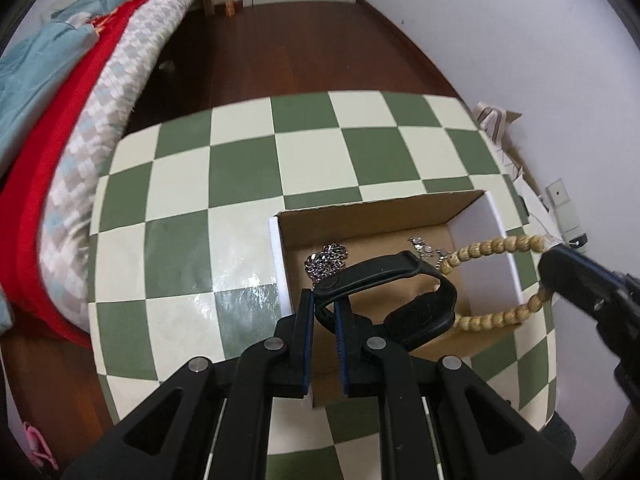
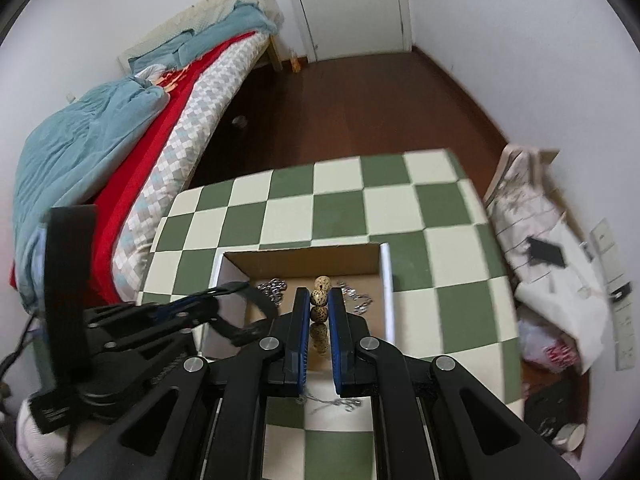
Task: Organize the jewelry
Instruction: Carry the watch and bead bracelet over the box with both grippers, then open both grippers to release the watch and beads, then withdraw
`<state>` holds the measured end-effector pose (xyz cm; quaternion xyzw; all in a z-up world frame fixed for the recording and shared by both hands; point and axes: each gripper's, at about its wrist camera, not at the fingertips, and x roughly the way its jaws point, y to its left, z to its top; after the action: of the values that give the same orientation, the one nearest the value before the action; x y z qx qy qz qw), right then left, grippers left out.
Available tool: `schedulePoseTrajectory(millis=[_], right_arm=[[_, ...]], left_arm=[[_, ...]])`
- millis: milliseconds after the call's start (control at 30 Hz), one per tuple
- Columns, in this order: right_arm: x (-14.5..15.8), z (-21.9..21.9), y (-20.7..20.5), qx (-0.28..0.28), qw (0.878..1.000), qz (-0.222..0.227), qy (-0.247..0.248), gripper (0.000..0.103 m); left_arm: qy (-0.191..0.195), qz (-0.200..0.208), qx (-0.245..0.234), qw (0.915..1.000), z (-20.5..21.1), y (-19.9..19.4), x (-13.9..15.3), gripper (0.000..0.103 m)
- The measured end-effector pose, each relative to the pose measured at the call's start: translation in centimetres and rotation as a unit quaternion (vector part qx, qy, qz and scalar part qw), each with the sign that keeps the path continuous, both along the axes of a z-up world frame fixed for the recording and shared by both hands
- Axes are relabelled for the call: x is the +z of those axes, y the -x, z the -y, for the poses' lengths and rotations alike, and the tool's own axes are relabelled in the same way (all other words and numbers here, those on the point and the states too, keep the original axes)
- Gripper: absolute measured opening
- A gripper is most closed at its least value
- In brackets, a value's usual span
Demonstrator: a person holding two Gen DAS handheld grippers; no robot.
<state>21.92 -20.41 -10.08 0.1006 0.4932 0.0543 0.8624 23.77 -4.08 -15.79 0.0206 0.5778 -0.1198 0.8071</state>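
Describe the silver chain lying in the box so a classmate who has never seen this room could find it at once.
Find the green-and-cream checkered table, then the open cardboard box on it. The silver chain lies heaped on the box floor near the left wall. Unlike the black wristband in the left gripper or the tan bead bracelet, it is shiny metal links, bunched up and unheld.

Dark red-brown wood floor (image 2: 360, 100). White walls (image 1: 500, 20); white door (image 2: 352, 4) at far end. Bed (image 2: 132, 128) along left wall: blue blanket, red sheet, checked mattress. Green-and-cream checkered surface (image 1: 240, 168).
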Motion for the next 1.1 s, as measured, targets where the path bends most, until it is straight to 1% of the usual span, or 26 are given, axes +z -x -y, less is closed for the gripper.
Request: schedulePoseTrajectory(millis=[100, 233, 333, 400, 433, 467, 500, 533, 567, 600, 633, 667, 733, 767, 800, 833, 967, 1000, 1033, 1067, 1100], right_arm=[[-1.9, 0.0, -1.4, 0.003, 0.999, -0.026, -0.024, 0.010], [-4.2, -0.3, -2.4, 0.010, 0.998, -0.052, -0.033, 0.010], [-5.0, -0.4, -2.7, 0.016, 0.997, -0.062, -0.039, 0.010], [-5.2, -0.3, -2.8, 0.017, 0.996, -0.067, -0.049, 0.010], [-5.4, -0.2, -2.8, 0.019, 0.995, -0.074, -0.057, 0.010], [-5.6, -0.1, -2.9, 0.018, 0.995, -0.081, -0.059, 0.010], [-5.7, 0.0, -2.9, 0.014, 0.995, -0.085, -0.052, 0.011], [-5.8, 0.2, -2.9, 0.010, 0.995, -0.092, -0.041, 0.012], [-5.9, 0.3, -3.0, 0.007, 0.994, -0.099, -0.034, 0.020], [-6.0, 0.6, -2.9, 0.001, 0.994, -0.105, -0.030, 0.036], [-6.0, 0.9, -2.8, -0.003, 0.994, -0.106, -0.030, 0.044], [-5.8, 1.3, -2.6, -0.008, 0.994, -0.102, -0.029, 0.053], [-5.2, 1.8, -2.2, -0.017, 0.995, -0.094, -0.019, 0.053], [-5.0, 2.0, -1.9, -0.019, 0.995, -0.092, -0.015, 0.053], [-4.8, 2.2, -1.7, -0.024, 0.996, -0.090, -0.007, 0.053], [-4.6, 2.4, -1.4, -0.027, 0.996, -0.088, 0.003, 0.054], [-4.4, 2.3, -0.5, -0.034, 0.995, -0.085, 0.050, 0.066], [-4.4, 2.1, -0.3, -0.032, 0.994, -0.084, 0.063, 0.074], [-4.5, 1.9, -0.2, -0.030, 0.993, -0.085, 0.073, 0.081], [-4.6, 1.7, 0.0, -0.028, 0.993, -0.086, 0.081, 0.093], [-4.8, 1.3, 0.2, -0.025, 0.992, -0.088, 0.088, 0.098]], left_arm=[[-0.006, -0.013, -0.004, 0.9999, 0.2, -0.5, -0.8, 0.008], [-0.016, -0.021, -0.007, 0.9996, 0.3, -0.9, -1.2, 0.015], [-0.022, -0.022, -0.005, 0.9995, 0.5, -1.2, -1.3, 0.016], [-0.022, -0.014, -0.002, 0.9997, 0.5, -1.2, -1.0, 0.016], [-0.023, -0.008, -0.002, 0.9997, 0.5, -1.2, -0.7, 0.019], [-0.022, -0.006, -0.002, 0.9997, 0.6, -1.3, -0.6, 0.025], [-0.018, -0.004, -0.002, 0.9998, 0.6, -1.3, -0.4, 0.029], [-0.017, 0.002, -0.001, 0.9999, 0.6, -1.2, 0.0, 0.039], [-0.020, 0.005, -0.001, 0.9998, 0.7, -1.2, 0.2, 0.060], [-0.028, 0.012, 0.001, 0.9995, 0.7, -1.2, 0.5, 0.073], [-0.034, 0.022, 0.004, 0.9992, 0.7, -1.1, 0.8, 0.090], [-0.035, 0.028, 0.007, 0.9990, 0.5, -1.1, 1.1, 0.090], [-0.037, 0.033, 0.014, 0.9987, 0.2, -1.1, 1.5, 0.090], [-0.040, 0.037, 0.017, 0.9984, -0.1, -1.0, 1.7, 0.093], [-0.046, 0.042, 0.022, 0.9978, -0.3, -0.9, 1.9, 0.096], [-0.053, 0.046, 0.025, 0.9972, -0.5, -0.8, 2.1, 0.102], [-0.063, 0.071, 0.047, 0.9944, -1.6, 0.5, 2.8, 0.102], [-0.065, 0.076, 0.052, 0.9936, -1.9, 0.9, 3.0, 0.102], [-0.066, 0.083, 0.060, 0.9926, -2.3, 1.4, 3.1, 0.102], [-0.068, 0.086, 0.063, 0.9920, -2.6, 1.9, 3.1, 0.102], [-0.071, 0.088, 0.067, 0.9914, -2.7, 2.2, 3.1, 0.102]])
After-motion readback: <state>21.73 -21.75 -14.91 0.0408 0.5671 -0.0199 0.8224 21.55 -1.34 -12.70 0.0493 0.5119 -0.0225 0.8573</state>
